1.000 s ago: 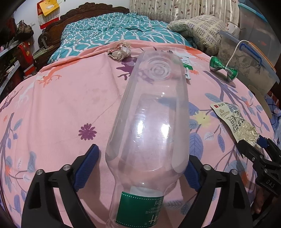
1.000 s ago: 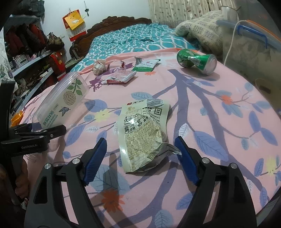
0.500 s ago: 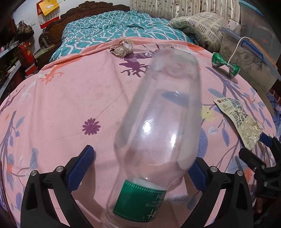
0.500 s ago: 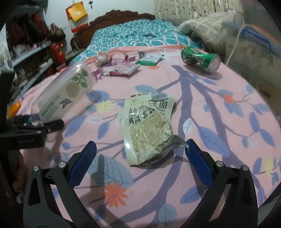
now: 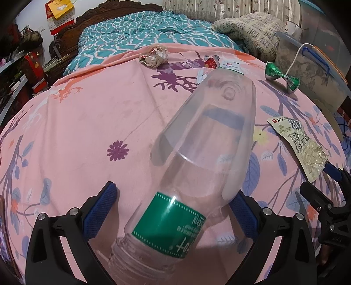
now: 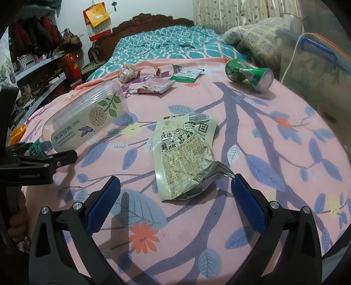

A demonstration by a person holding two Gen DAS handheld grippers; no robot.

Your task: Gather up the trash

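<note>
Nearby, both claws have just been opening: the left gripper (image 5: 173, 208) straddles the clear plastic bottle with a green label (image 5: 197, 157), seemingly unclamped; the right gripper (image 6: 175, 197) gapes around the crumpled silver snack packet (image 6: 186, 153). Nothing looks collected. Only the right view shows the bottle's printing; farther off lies 1 dented green can (image 6: 250, 74).

A home bedroom: carved wooden headboard (image 6: 151, 20), teal quilt (image 6: 166, 41), pillow (image 6: 256, 37), cluttered shelves (image 6: 41, 65) alongside.

"GenRobot.AI" on left gripper (image 6: 63, 156), "优选" on wrapper (image 6: 184, 157)
</note>
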